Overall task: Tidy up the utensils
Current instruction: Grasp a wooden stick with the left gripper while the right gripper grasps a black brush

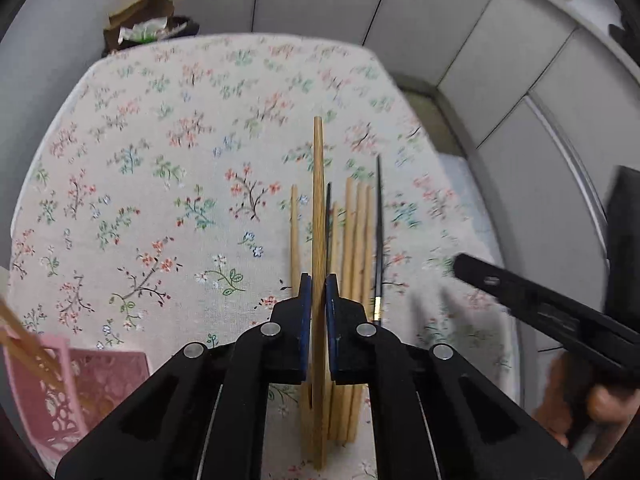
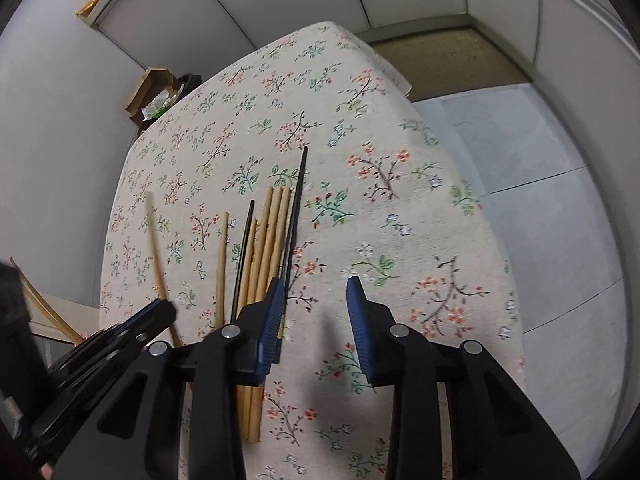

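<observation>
My left gripper [image 1: 318, 286] is shut on a wooden chopstick [image 1: 318, 208] and holds it above the floral tablecloth [image 1: 160, 168]. Below it lie several wooden chopsticks [image 1: 356, 240] and two black chopsticks [image 1: 378, 232] in a loose row. My right gripper [image 2: 316, 292] is open and empty, just right of the same wooden chopsticks [image 2: 268, 248] and a black chopstick [image 2: 294, 216]. The left gripper [image 2: 160, 312] shows at the lower left of the right wrist view, with its held chopstick [image 2: 154, 236] sticking out.
A pink perforated basket [image 1: 60, 392] with chopsticks in it sits at the table's near left corner. A brown paper bag [image 1: 140, 20] stands behind the far edge. Grey partition walls [image 1: 480, 40] surround the table. The floor [image 2: 540, 200] lies to the right.
</observation>
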`<move>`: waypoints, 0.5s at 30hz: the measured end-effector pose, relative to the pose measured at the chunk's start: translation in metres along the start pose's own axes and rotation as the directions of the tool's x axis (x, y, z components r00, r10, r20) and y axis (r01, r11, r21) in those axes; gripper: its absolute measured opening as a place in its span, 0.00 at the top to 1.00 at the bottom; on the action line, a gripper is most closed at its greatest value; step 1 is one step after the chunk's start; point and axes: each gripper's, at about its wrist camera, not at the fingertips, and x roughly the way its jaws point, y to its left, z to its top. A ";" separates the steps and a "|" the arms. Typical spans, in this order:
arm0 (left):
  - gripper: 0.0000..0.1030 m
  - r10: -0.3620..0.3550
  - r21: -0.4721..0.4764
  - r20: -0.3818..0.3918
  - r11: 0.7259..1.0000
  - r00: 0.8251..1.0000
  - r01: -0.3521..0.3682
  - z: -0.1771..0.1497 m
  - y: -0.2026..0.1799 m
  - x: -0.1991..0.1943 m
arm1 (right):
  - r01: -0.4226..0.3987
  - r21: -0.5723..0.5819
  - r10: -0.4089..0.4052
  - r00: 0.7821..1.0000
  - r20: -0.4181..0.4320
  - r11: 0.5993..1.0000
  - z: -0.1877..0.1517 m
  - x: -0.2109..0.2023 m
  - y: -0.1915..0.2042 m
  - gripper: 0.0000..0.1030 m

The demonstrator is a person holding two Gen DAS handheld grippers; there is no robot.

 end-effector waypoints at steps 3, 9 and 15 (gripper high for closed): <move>0.94 -0.015 0.013 0.059 1.000 0.998 0.014 -0.001 -0.003 -0.026 | -0.009 -0.003 0.008 1.000 -0.030 1.000 0.004 0.014 0.005 0.69; 0.94 -0.042 0.056 0.181 0.998 0.983 0.032 -0.006 -0.013 -0.076 | 0.005 -0.026 -0.006 0.998 -0.057 1.000 0.017 0.040 0.020 0.82; 0.94 -0.087 0.069 0.254 0.995 0.963 0.072 -0.008 -0.008 -0.106 | 0.049 -0.030 -0.051 0.996 -0.073 0.998 0.030 0.062 0.029 0.85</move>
